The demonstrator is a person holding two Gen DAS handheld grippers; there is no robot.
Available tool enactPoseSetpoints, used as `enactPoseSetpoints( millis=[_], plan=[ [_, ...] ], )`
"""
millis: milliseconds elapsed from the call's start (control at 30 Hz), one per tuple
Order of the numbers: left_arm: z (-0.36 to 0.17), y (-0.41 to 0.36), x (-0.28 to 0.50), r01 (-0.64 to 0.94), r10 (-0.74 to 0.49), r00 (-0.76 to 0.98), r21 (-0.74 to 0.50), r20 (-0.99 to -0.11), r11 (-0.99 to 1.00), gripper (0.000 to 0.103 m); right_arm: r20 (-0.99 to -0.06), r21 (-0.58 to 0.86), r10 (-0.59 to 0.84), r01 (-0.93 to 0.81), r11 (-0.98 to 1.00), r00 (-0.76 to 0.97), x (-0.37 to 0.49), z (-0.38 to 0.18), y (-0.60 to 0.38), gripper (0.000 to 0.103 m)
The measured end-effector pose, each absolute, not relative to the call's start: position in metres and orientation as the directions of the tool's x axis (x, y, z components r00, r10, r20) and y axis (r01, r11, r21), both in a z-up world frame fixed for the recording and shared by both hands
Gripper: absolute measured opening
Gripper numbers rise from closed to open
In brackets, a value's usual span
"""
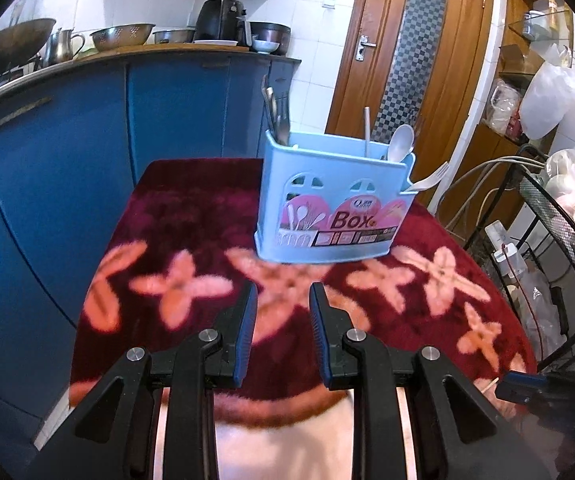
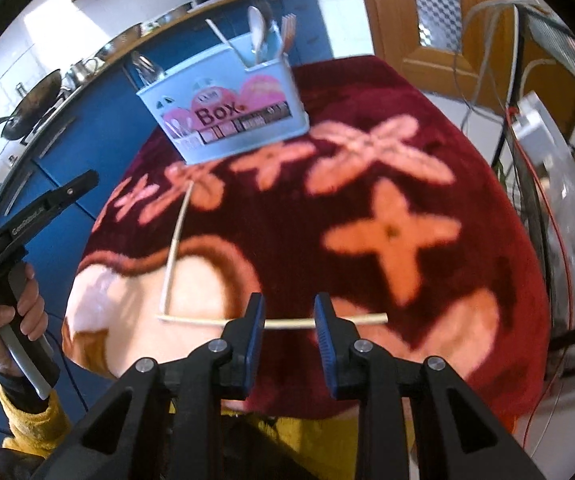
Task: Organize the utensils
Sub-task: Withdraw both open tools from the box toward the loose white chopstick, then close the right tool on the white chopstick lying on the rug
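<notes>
A light blue utensil box (image 1: 333,204) marked "Box" stands at the far side of the red flowered cloth (image 1: 191,216). It holds metal cutlery at its left end, one chopstick (image 1: 366,130), a white spoon (image 1: 401,144) and a white plastic fork (image 1: 431,180). The box also shows in the right wrist view (image 2: 227,108). My left gripper (image 1: 283,300) is open and empty, short of the box. Two chopsticks lie on the cloth: one crosswise (image 2: 287,323), one pointing toward the box (image 2: 175,244). My right gripper (image 2: 289,312) is open, its fingers either side of the crosswise chopstick.
Blue cabinets (image 1: 67,152) with pots and bowls on the counter run along the left. A wooden door (image 1: 415,52) is behind the table. A black wire rack (image 1: 555,240) with bags and cables stands at the right. The left hand-held gripper (image 2: 19,236) shows at the left.
</notes>
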State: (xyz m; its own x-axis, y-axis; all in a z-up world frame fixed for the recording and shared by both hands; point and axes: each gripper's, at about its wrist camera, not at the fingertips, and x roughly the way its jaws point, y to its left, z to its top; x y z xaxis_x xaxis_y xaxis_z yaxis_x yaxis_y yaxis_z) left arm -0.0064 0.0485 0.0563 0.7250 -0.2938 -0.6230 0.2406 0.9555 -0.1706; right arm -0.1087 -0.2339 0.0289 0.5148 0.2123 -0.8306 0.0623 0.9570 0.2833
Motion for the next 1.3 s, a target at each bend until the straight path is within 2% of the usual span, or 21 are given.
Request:
enactPoseSetpoints(
  millis=[500,700,800,933,1067,1300],
  plan=[
    [0.04,0.068,-0.011,0.197,-0.276,0.717,-0.194,-0.64,0.961,0.026,-0.839,0.393,0.259,0.203,0.897,0.479,-0.097,-0.003,-0.248,0.034],
    [0.036,0.063,-0.008,0.207,-0.28,0.704,-0.188,-0.653,0.96,0.026,-0.841,0.37,0.224,0.221,0.902,0.493,-0.084,-0.003,-0.247,0.037],
    [0.035,0.058,-0.009,0.214,-0.281,0.701,-0.182,-0.655,0.96,0.026,-0.845,0.418,0.264,0.266,0.869,0.465,-0.087,-0.007,-0.248,0.042],
    [0.035,0.058,-0.009,0.221,-0.286,0.703,-0.181,-0.651,0.958,0.026,-0.841,0.459,0.292,0.316,0.83,0.455,-0.09,-0.013,-0.254,0.042],
    [0.035,0.057,-0.009,0.222,-0.285,0.703,-0.181,-0.651,0.958,0.026,-0.843,0.458,0.269,0.359,0.813,0.466,-0.079,-0.016,-0.256,0.042],
    [0.032,0.056,-0.005,0.217,-0.28,0.697,-0.178,-0.66,0.96,0.026,-0.864,0.363,0.165,0.364,0.858,0.475,-0.047,-0.013,-0.248,0.044]
  ],
)
